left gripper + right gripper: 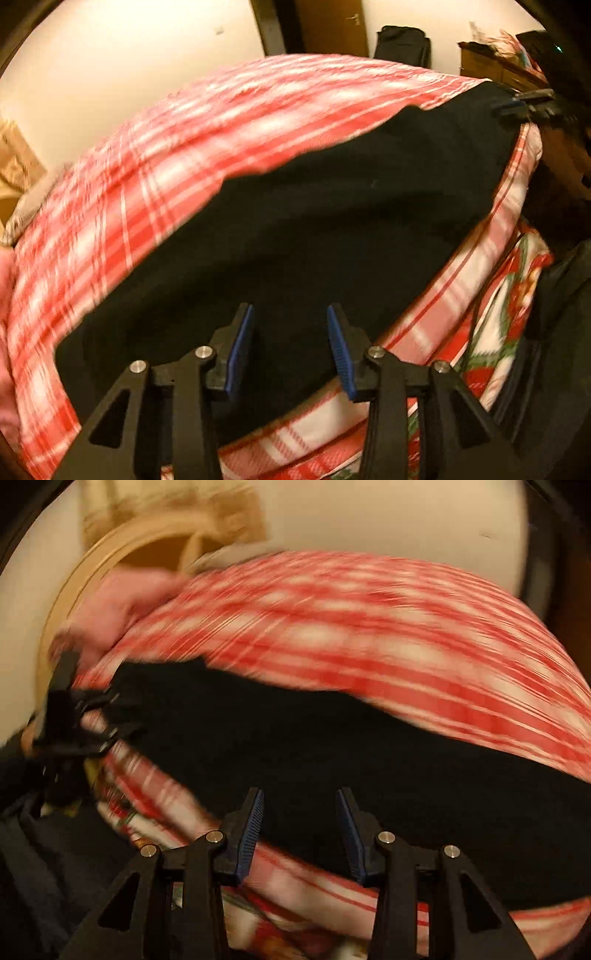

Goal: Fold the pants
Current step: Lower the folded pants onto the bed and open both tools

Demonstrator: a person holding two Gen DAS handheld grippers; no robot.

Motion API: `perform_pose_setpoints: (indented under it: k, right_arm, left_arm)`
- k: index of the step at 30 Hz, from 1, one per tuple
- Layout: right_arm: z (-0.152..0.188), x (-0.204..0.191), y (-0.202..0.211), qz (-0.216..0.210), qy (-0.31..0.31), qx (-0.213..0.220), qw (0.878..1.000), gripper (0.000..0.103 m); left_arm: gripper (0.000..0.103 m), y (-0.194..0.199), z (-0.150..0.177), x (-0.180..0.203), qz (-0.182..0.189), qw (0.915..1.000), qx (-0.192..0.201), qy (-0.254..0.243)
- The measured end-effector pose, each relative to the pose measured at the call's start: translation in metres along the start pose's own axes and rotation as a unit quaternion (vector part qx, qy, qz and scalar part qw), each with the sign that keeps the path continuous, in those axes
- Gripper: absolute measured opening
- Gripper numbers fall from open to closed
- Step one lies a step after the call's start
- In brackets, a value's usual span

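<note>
The black pants (314, 229) lie on a red plaid bedcover (147, 177). Left hand-held gripper (290, 343) and right hand-held gripper (300, 830): jaws parted, gripping nothing.

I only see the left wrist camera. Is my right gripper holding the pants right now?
Observer: No. In the right wrist view the right gripper is open, with its blue pads apart and no cloth pinched between them.
Operator: What is it pointing at?
Observer: The near edge of the black pants, with the red plaid cover showing just below that edge.
Operator: Anything past the far left end of the bed?
Observer: A round tan-rimmed thing by the wall. It is too blurred to tell what it is.
</note>
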State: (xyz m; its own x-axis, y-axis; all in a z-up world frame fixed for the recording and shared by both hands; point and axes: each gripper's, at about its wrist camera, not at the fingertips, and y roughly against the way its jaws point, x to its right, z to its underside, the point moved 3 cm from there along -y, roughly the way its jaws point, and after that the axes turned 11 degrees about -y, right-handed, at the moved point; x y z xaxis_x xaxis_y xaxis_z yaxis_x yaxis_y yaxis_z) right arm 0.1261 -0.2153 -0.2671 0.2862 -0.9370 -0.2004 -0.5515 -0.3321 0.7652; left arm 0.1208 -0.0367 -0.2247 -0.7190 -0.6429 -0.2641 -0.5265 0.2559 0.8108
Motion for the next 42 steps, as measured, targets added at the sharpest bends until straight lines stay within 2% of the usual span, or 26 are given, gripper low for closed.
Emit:
perform_pose_setpoints:
  k: [2,4,6,8,11,13,15,17,18,20,22,24,25,26,27,29,34,35,38,40,42]
  right_arm:
    - [0.003,-0.023,-0.02,-0.012,0.03,-0.022,0.999,0.043]
    - [0.005,-0.041,-0.038,-0.019,0.047,-0.042,0.998,0.043]
    - [0.01,-0.043,-0.058,-0.023,0.038,-0.077,0.996,0.043]
    - [0.017,-0.041,-0.079,-0.014,0.028,-0.118,0.992,0.043]
    - [0.014,-0.044,-0.072,-0.017,0.035,-0.112,0.993,0.043]
    - [0.004,-0.05,-0.058,-0.013,0.051,-0.094,0.994,0.043]
    - [-0.012,-0.052,-0.048,-0.022,0.055,-0.075,0.995,0.043]
    - [-0.032,-0.05,-0.046,-0.023,0.049,-0.054,0.997,0.043]
    - [-0.043,-0.047,-0.048,-0.003,0.05,-0.039,0.998,0.043]
    - [-0.061,-0.031,-0.058,0.047,0.03,-0.024,0.998,0.043]
    - [-0.072,-0.006,-0.066,0.061,-0.019,-0.028,0.998,0.043]
    - [-0.072,0.014,-0.076,0.066,-0.046,-0.046,0.996,0.043]
    - [-0.069,0.023,-0.082,0.093,-0.049,-0.053,0.993,0.043]
    - [-0.065,0.033,-0.088,0.13,-0.052,-0.057,0.988,0.043]
    - [-0.063,0.041,-0.09,0.138,-0.055,-0.051,0.988,0.043]
    - [-0.063,0.047,-0.09,0.125,-0.072,-0.047,0.988,0.043]
    - [-0.071,0.033,-0.081,0.181,-0.048,-0.028,0.982,0.045]
    - [-0.071,0.028,-0.076,0.179,-0.048,-0.019,0.983,0.045]
    - [-0.069,-0.004,-0.06,0.112,-0.031,-0.001,0.993,0.045]
    - [-0.061,-0.043,-0.063,0.063,0.017,-0.006,0.998,0.045]
    - [-0.054,-0.07,-0.072,0.052,0.051,-0.014,0.997,0.045]
  left_arm:
    - [0.045,-0.008,0.008,-0.001,0.004,1.0,-0.003,0.004]
    - [0.046,-0.01,0.014,-0.007,0.018,0.9996,0.011,0.02]
    - [0.046,-0.011,0.017,-0.012,0.034,0.9987,0.016,0.034]
    - [0.047,-0.013,0.017,-0.008,0.033,0.9992,0.012,0.018]
    - [0.048,-0.004,0.025,-0.005,0.034,0.9994,0.005,0.009]
    - [0.049,0.003,0.027,-0.003,0.03,0.9996,0.001,0.003]
    - [0.05,0.013,0.026,-0.009,0.002,0.9998,0.017,0.0]
    - [0.051,0.02,0.021,-0.022,-0.003,0.9989,0.041,0.02]
    - [0.055,0.02,0.019,-0.028,-0.008,0.9984,0.047,0.03]
    - [0.057,0.014,0.021,-0.037,-0.022,0.9984,0.041,0.034]
    - [0.057,0.008,0.031,-0.046,-0.039,0.998,0.025,0.043]
    - [0.057,0.003,0.041,-0.053,-0.026,0.9979,0.015,0.058]
    - [0.059,-0.002,0.049,-0.054,-0.019,0.9981,0.005,0.058]
    - [0.06,-0.001,0.053,-0.053,-0.019,0.9982,0.011,0.056]
    - [0.062,0.001,0.059,-0.052,-0.016,0.9982,0.016,0.055]
    - [0.064,0.002,0.064,-0.054,-0.01,0.9981,0.017,0.059]
    - [0.065,0.0,0.064,-0.059,-0.006,0.9983,0.02,0.054]
    - [0.065,0.002,0.061,-0.055,-0.009,0.9984,0.017,0.053]
    - [0.064,0.012,0.058,-0.05,-0.014,0.9982,0.02,0.056]
    - [0.064,0.016,0.053,-0.047,-0.019,0.998,0.029,0.052]
    - [0.064,0.018,0.046,-0.044,-0.006,0.9977,0.041,0.053]
